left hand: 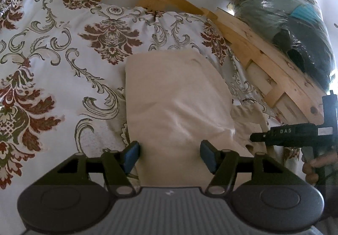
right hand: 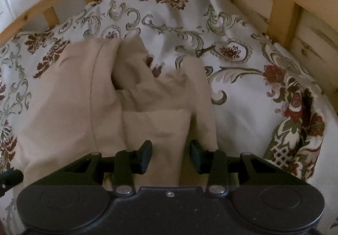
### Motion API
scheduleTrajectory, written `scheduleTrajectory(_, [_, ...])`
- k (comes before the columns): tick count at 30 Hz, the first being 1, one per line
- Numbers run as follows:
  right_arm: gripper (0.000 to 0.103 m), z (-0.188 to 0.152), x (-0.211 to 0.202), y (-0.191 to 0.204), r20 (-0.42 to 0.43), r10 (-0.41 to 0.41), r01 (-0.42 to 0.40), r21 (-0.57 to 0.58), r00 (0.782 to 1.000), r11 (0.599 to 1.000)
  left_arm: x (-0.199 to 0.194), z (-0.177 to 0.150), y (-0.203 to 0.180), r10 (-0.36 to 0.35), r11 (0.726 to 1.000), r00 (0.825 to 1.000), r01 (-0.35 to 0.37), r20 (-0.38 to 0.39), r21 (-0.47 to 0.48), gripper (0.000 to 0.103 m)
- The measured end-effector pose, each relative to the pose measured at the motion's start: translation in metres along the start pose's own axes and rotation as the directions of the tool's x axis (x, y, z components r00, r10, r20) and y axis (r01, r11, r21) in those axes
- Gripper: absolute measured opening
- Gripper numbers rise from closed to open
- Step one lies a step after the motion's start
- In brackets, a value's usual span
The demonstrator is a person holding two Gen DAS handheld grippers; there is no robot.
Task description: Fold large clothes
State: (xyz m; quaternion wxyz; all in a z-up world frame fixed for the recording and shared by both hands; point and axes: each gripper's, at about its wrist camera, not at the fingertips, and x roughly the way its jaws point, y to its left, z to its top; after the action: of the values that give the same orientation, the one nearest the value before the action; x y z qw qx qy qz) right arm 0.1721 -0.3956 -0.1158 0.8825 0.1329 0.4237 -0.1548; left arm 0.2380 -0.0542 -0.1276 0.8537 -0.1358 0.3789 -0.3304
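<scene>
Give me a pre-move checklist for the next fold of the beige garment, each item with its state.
1. Garment lies on the bedspread: ok.
2. Left part folded flat: ok.
3. Right part smooth: not ok, bunched.
4. Left gripper gripping cloth: not ok, jaws apart over it.
5. Right gripper gripping cloth: cannot tell; cloth sits between the jaws.
6. Grippers clear of each other: ok.

Soft, dim daylight falls unevenly across the patterned bedspread (left hand: 63,49), brighter in the left wrist view and murkier in the right, while fisheye bending curves the wooden bed frame (right hand: 281,2) and darkens corners.
</scene>
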Motion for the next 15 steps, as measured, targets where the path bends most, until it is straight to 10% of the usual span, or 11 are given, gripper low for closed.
scheduleTrajectory(5, [0.005,0.002,0.002,0.003,0.059,0.017,-0.013,-0.055,0.998,0.998,0.001,-0.001,-0.001,0.0,1.0,1.0,0.0,-0.003,0.001,0.069])
scheduleTrajectory(9, [0.002,0.003,-0.009,0.025,0.207,-0.014,0.058,-0.208,0.978,0.976,0.0,0.0,-0.001,-0.009,1.0,1.0,0.009,0.002,-0.009,0.069])
scheduleTrajectory(15, [0.001,-0.006,0.013,0.058,0.346,-0.154,0.315,-0.475,0.925,0.822,-0.01,0.004,-0.001,-0.054,0.998,0.997,0.055,0.06,-0.026,0.072])
